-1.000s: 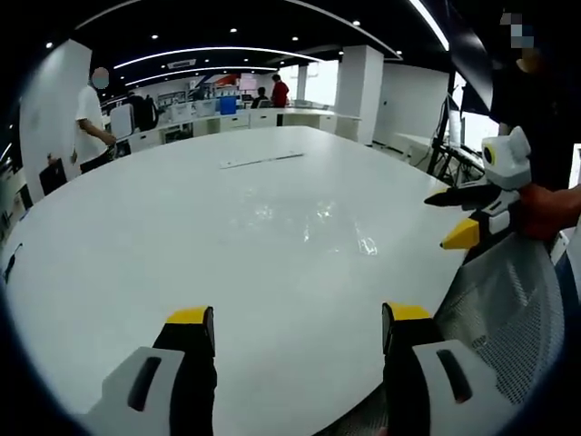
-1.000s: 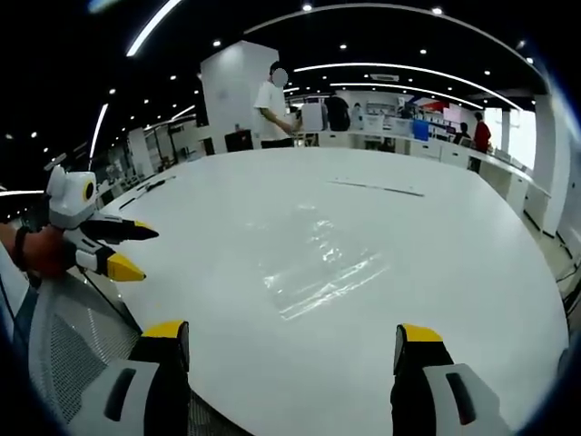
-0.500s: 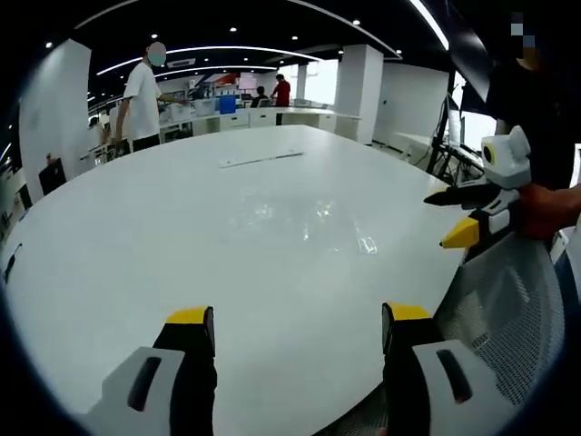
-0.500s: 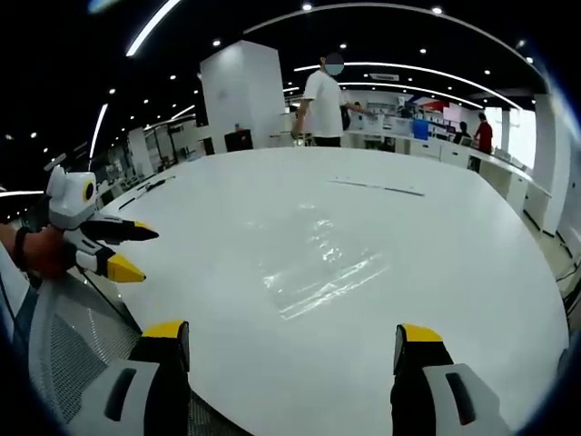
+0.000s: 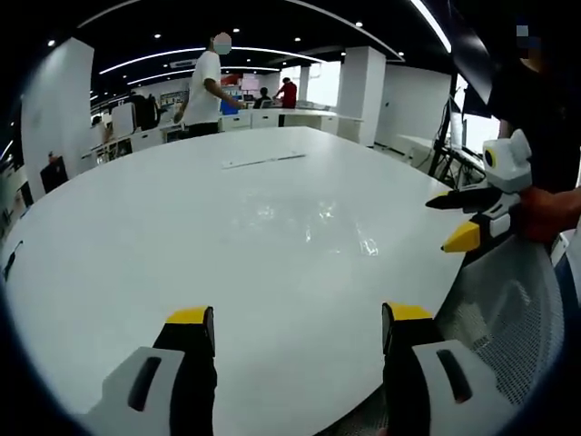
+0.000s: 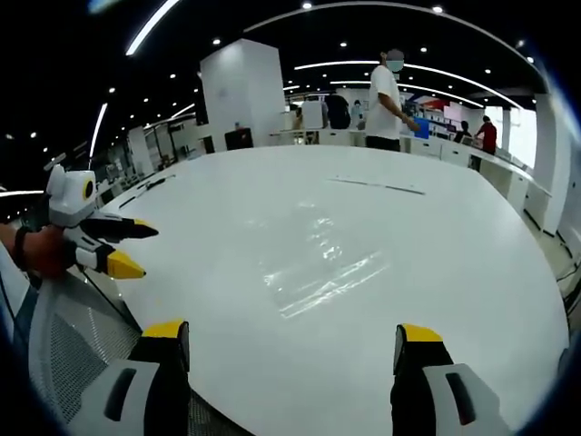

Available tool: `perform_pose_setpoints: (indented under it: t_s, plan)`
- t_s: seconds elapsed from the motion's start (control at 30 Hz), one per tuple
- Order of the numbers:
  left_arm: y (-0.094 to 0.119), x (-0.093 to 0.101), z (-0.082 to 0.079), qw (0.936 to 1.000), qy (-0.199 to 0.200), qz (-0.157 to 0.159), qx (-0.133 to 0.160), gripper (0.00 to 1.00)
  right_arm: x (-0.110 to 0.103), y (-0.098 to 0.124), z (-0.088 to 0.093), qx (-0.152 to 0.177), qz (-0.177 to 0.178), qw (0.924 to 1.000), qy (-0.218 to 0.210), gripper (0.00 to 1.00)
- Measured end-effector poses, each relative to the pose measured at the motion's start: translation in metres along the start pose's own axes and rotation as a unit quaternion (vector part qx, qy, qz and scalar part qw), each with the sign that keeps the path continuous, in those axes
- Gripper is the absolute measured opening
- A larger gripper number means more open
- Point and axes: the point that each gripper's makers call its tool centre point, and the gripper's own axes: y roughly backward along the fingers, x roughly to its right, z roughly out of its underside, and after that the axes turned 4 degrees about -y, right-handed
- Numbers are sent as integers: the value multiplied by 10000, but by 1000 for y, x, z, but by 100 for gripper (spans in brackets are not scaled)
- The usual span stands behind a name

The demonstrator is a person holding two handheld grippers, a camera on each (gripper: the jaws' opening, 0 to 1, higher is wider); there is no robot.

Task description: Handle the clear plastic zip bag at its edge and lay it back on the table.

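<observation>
A large open office with strip lights on a dark ceiling and white columns is seen behind a broad white desk (image 5: 136, 236) (image 6: 472, 272) that takes up the middle of both views. At the far side of the desk, in the upper part of each frame, a person in a white shirt (image 5: 207, 86) (image 6: 386, 100) is seen beside rows of workstations, and a person in red (image 5: 288, 93) (image 6: 487, 134) is seen further back.

The clear plastic zip bag (image 5: 313, 222) (image 6: 322, 268) is laid flat on the desk, at the centre of the left gripper view and just left of centre in the right gripper view; it is made out mainly by its glints and creases. A thin long strip (image 5: 261, 161) (image 6: 377, 187) is seen on the desk beyond it.

The left gripper (image 5: 295, 331) (image 6: 127, 247) is held released, its yellow-tipped jaws spread wide at the bottom of its own view, short of the bag and touching nothing. The right gripper (image 6: 295, 345) (image 5: 458, 218) is likewise held released with nothing between its jaws. Each gripper is seen from the side in the other's view, held by a hand (image 5: 545, 211) (image 6: 36, 250) over the desk's near edge, above a mesh chair back (image 5: 508, 309) (image 6: 73, 354).
</observation>
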Motion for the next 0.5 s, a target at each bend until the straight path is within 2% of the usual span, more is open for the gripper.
perform_pose_setpoints:
  t_s: [0.5]
  plan:
    - [0,5,-1,10000,-38,46,-27,74,0,-2,1,16,-27,10000,5,93]
